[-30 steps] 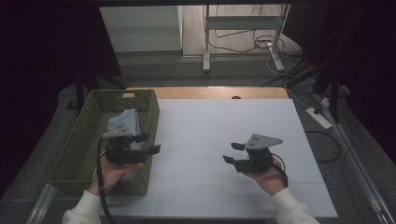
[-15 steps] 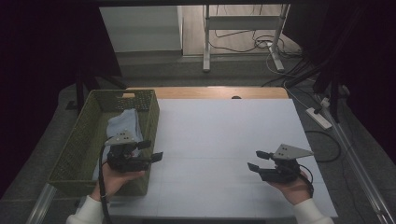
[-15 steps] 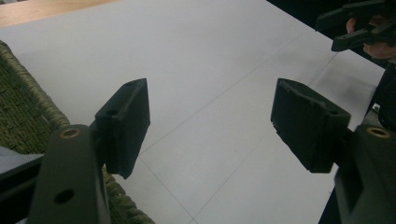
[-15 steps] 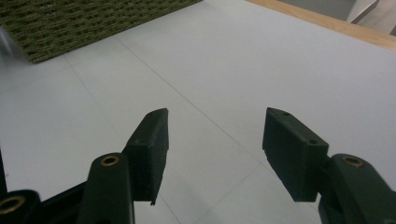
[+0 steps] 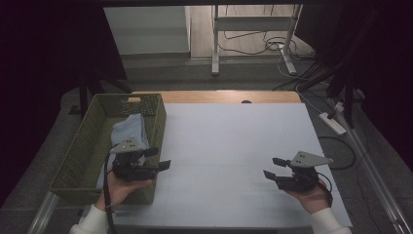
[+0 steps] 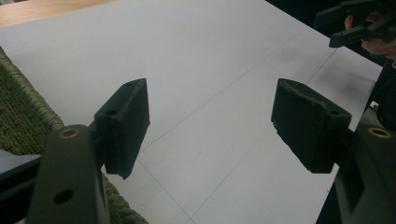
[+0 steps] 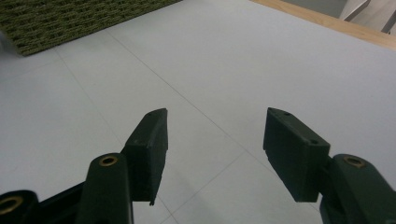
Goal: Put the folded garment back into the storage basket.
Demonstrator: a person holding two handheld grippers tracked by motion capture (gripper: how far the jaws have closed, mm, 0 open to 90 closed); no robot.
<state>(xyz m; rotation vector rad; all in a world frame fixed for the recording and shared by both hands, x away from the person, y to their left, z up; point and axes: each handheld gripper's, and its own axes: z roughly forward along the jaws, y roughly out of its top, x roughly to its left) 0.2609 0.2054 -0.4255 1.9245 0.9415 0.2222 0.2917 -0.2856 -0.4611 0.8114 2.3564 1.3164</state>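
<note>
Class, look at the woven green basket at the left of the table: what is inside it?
Inside the basket lies a pale blue-grey cloth, bunched toward its right wall. The left gripper and the hand holding it hide the cloth's near end and the basket's near corner, so anything beneath them cannot be seen.

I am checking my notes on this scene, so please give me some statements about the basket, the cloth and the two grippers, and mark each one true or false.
1. The green woven basket stands at the left edge of the white table. True.
2. The pale blue cloth lies on the white table outside the basket. False: it lies inside the basket.
3. The left gripper has open jaws with nothing between them. True.
4. The right gripper holds the cloth. False: its jaws are open and empty, above the bare table near its right side.
5. Both grippers are over the basket. False: only the left is beside it.
</note>
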